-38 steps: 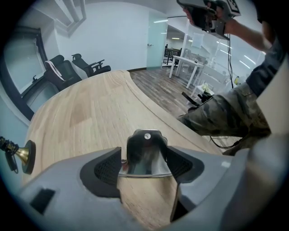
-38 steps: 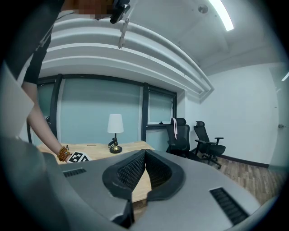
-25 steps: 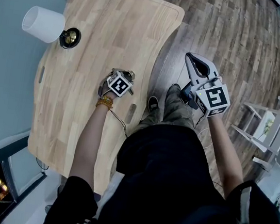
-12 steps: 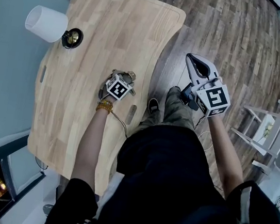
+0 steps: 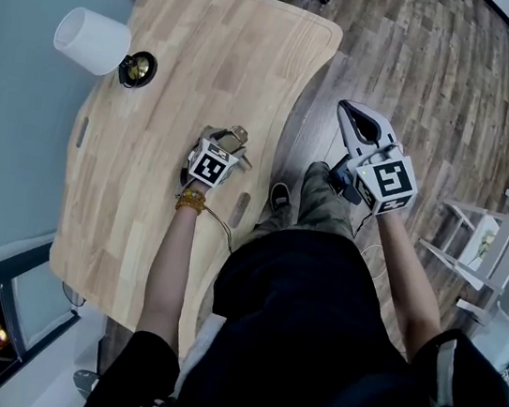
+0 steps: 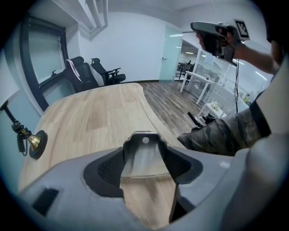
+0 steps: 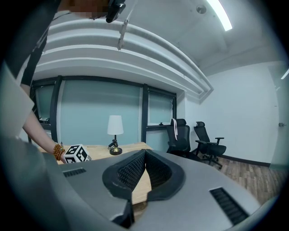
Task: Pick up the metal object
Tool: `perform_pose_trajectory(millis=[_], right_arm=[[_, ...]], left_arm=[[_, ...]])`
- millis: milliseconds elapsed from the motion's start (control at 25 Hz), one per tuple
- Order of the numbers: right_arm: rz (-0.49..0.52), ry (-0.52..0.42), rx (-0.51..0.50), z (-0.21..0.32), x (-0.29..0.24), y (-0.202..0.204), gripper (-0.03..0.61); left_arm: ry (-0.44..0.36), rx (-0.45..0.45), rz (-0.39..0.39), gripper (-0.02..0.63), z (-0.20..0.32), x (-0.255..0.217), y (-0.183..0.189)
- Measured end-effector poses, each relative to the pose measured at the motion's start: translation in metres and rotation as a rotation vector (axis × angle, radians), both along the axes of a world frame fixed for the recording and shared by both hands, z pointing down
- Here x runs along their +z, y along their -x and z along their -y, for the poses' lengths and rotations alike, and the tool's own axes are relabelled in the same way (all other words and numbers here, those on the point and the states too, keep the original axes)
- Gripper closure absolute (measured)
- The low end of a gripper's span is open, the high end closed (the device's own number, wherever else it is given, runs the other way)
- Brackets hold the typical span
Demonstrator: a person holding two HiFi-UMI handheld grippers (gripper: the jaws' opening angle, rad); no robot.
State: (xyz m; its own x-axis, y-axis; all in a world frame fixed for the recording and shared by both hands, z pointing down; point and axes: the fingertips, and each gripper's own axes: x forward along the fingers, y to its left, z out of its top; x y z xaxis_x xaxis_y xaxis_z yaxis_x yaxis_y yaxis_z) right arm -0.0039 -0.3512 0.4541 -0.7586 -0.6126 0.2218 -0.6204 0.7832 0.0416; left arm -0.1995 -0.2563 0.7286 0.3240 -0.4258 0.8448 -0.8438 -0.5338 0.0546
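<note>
The tabletop (image 5: 176, 63) runs away from the person, with the floor (image 5: 428, 53) along its right side. A lamp (image 5: 94, 39) stands on the tabletop at its left edge, toward the far end. The left tool (image 5: 227, 139) is over the tabletop near the right edge, nearer to the person than the lamp and well apart from it, with the metal piece (image 6: 143, 155) between its jaws. The right tool (image 5: 346, 112) is off the tabletop, over the floor to its right, above the person's leg (image 5: 322, 194). Two chairs (image 6: 80, 72) stand beyond the tabletop's far end. A rack (image 5: 478, 231) stands on the floor at the far right.
</note>
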Motion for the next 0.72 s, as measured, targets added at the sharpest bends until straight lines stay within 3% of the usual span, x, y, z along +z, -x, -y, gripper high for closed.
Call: perform_pose_trajectory(millis=[240,720], right_arm=[[0.005,0.004,-0.006,0.001,0.0,0.003,0.575],[0.021,-0.001,-0.027,-0.001,-0.006,0.017,0.575]], left_arm=[[-0.105,-0.098,-0.092,0.321,0.014,-0.042,0.0],[-0.388,-0.227,-0.198,0.321,0.035,-0.144,0.006]])
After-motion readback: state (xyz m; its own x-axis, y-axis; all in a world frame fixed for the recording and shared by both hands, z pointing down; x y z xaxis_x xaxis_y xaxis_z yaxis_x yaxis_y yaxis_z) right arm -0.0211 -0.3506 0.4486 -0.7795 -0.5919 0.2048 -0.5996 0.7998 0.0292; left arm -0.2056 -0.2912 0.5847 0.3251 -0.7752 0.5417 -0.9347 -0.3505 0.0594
